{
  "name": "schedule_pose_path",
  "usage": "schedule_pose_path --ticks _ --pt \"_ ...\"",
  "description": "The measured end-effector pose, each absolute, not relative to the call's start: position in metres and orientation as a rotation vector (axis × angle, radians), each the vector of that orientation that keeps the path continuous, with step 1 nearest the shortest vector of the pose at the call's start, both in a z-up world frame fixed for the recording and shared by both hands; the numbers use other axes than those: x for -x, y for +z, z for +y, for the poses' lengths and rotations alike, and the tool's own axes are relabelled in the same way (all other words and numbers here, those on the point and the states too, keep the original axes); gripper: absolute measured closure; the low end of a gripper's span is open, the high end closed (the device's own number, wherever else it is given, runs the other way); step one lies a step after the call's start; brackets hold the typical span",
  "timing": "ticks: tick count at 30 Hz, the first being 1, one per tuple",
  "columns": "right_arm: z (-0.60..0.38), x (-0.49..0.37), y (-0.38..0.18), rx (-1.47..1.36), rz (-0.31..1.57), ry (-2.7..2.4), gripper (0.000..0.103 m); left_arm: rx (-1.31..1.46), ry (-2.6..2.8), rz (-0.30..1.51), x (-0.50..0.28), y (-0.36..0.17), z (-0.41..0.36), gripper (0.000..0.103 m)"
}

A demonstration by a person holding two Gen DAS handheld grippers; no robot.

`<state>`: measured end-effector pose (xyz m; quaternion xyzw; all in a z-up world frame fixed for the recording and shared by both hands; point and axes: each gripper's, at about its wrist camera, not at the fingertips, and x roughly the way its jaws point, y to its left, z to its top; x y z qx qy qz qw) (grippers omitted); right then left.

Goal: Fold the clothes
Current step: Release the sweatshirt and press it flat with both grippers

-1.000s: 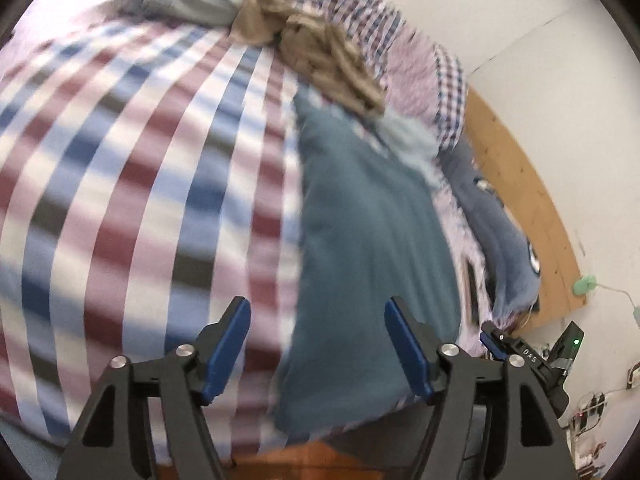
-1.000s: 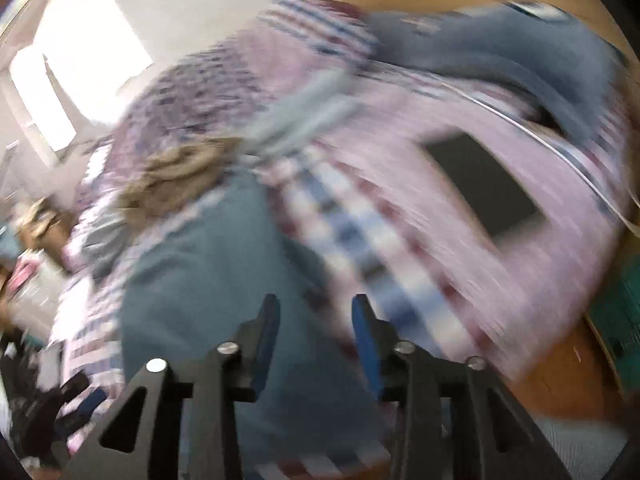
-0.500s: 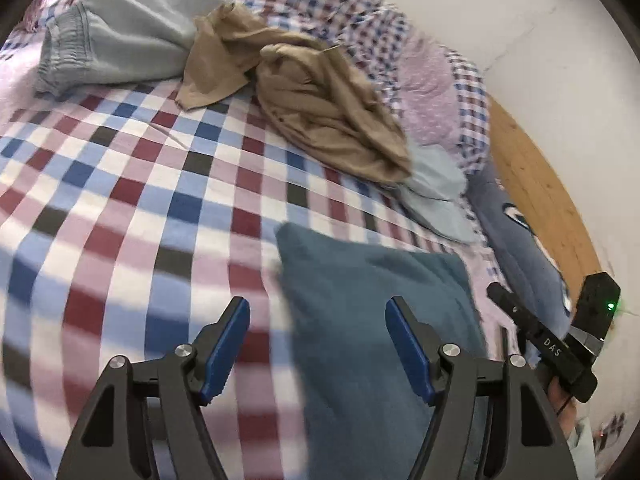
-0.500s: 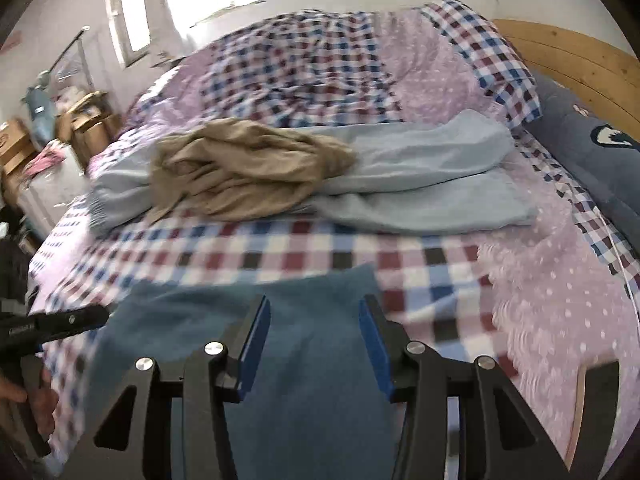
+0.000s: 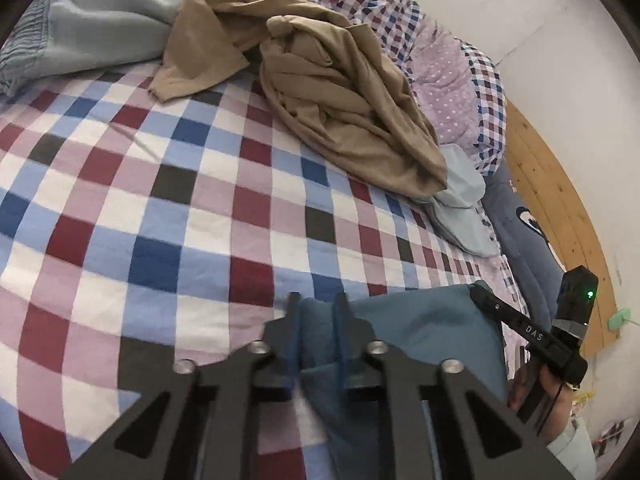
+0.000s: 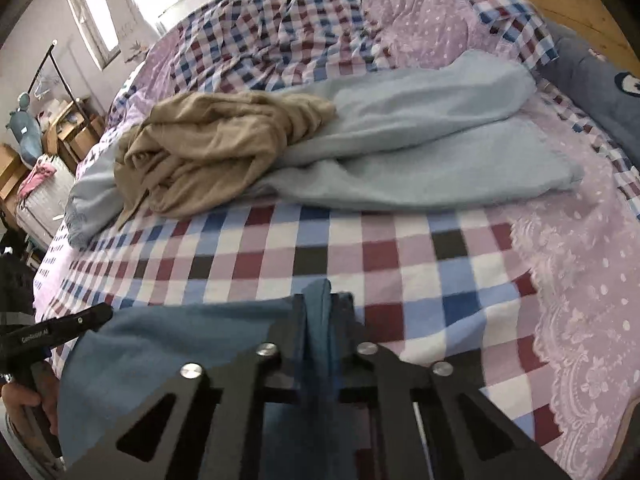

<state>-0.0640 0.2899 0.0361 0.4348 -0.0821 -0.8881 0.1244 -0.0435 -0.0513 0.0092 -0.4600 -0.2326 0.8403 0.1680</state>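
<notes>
Checked bedspread (image 5: 168, 216) carries a teal cloth (image 5: 420, 320) lying near its front edge, seemingly folded, both the left gripper (image 5: 318, 312) and right gripper (image 6: 322, 312) closing their jaws on its far edge.

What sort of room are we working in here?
Most likely a home bedroom: a bed with a checked bedspread, a wooden headboard against the wall, and loose clothes such as the tan garment lying on the bed.
</notes>
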Motion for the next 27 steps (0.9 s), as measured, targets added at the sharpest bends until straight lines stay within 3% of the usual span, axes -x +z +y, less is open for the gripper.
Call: schedule_pose_path --ticks 6,11,12,14,16,18,20,22,27 --pt "0.285 0.067 0.033 -1.309 -0.154 -2.685 0.097 1.213 2.532 -0.466 0.057 0.028 -0.026 0.097" --pt "0.287 0.069 0.028 -1.363 -0.127 -2.739 0.084 1.37 2.547 -0.495 0.069 0.007 -0.031 0.091" --pt "0.288 0.067 0.033 -1.338 -0.124 -2.777 0.083 1.377 2.573 -0.487 0.068 0.01 -0.033 0.085" --pt "0.289 0.061 0.052 -1.26 -0.212 -2.793 0.08 1.377 2.666 -0.45 0.066 0.021 -0.038 0.057" --pt "0.29 0.054 0.07 -1.179 -0.303 -2.802 0.078 1.336 2.73 -0.451 0.062 0.037 -0.039 0.047" --pt "0.276 0.05 0.084 -1.109 -0.308 -2.772 0.066 1.257 2.736 -0.474 0.056 0.054 -0.033 0.042" --pt "0.259 0.048 0.087 -1.083 -0.254 -2.734 0.059 1.208 2.704 -0.433 0.051 0.065 -0.016 0.026" --pt "0.243 0.048 0.083 -1.09 -0.199 -2.693 0.057 1.176 2.645 -0.356 0.046 0.073 0.009 0.02" --pt "0.228 0.06 0.051 -1.222 -0.115 -2.631 0.056 1.224 2.653 -0.067 0.045 0.06 0.056 0.02"
